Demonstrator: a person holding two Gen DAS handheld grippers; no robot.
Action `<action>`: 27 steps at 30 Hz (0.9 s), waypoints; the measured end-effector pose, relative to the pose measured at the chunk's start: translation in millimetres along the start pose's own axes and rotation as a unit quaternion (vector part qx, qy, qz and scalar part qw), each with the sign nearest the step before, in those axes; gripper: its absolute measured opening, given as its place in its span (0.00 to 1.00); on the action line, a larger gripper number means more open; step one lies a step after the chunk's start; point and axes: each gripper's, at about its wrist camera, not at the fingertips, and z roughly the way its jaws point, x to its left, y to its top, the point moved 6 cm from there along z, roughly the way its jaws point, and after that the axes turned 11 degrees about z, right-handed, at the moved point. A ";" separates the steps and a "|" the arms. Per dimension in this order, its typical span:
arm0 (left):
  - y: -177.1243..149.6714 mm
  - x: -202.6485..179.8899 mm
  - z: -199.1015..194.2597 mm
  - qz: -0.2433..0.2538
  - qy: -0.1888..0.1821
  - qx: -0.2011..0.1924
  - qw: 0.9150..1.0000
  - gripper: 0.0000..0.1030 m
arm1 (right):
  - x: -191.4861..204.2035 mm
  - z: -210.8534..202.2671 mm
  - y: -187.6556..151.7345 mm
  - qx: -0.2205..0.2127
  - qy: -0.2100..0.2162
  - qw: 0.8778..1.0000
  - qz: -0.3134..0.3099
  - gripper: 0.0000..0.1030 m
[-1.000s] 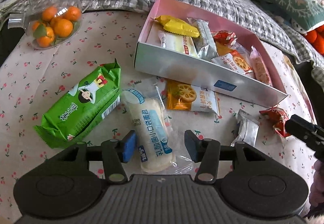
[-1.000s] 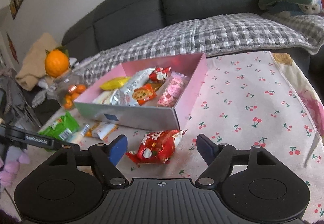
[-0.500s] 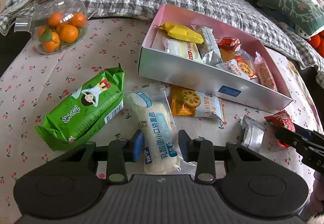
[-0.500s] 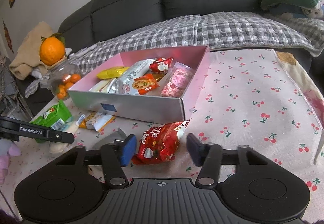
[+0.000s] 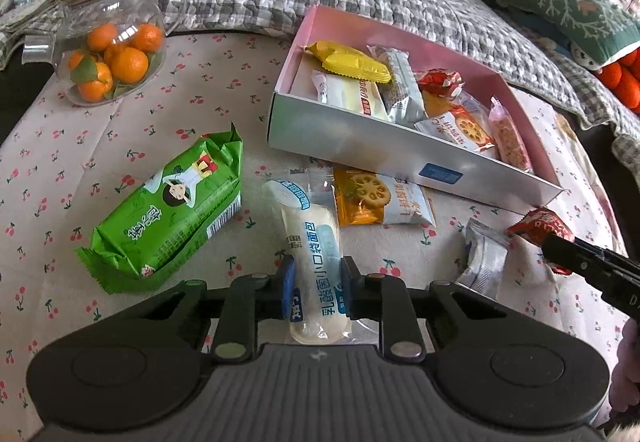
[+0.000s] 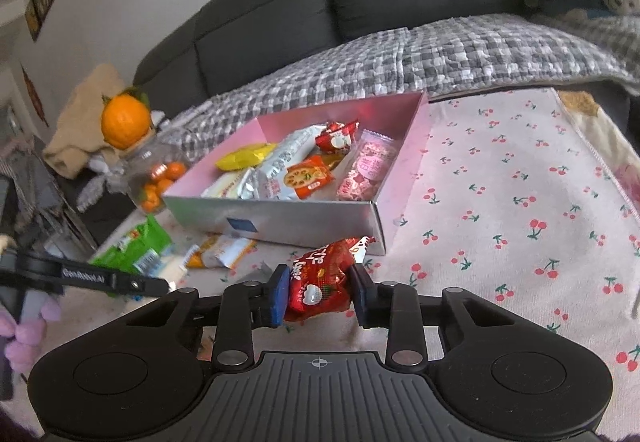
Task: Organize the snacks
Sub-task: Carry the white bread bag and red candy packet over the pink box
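Now both jaws, gaping a second ago, have just closed beside the pink-lined box (image 5: 404, 150): left gripper (image 5: 316, 284) clamps the white bread packet (image 5: 314, 242), right gripper (image 6: 320, 292) the red snack bag (image 6: 320, 278).

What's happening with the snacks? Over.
Left gripper just closed on bread packet. Right gripper just closed on red snack. Box ahead, path clear.

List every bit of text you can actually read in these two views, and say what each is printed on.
"乳酸菌小口袋面包": on the white bread packet between the left gripper's pads.
"GenRobot.AI": on the side of the left gripper, seen in the right wrist view.
Green packet: large white characters, too stylised to read surely.
Red packet in the right gripper: white lettering, blurred.
Biscuit packet, blue label on the box, snacks inside: too small.
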 end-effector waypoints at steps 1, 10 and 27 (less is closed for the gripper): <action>-0.4 -0.3 -1.3 -0.002 -0.003 0.002 1.000 0.19 | -0.4 -0.9 0.8 0.000 0.006 1.000 0.006 0.30; -2.4 -2.9 -17.2 -0.012 -0.036 0.004 0.999 0.17 | 3.4 -6.1 3.3 0.002 0.047 0.999 0.029 0.30; 6.4 -23.3 -43.6 -0.011 -0.099 -0.019 0.995 0.16 | 4.8 -9.9 4.0 0.001 0.081 0.994 0.073 0.30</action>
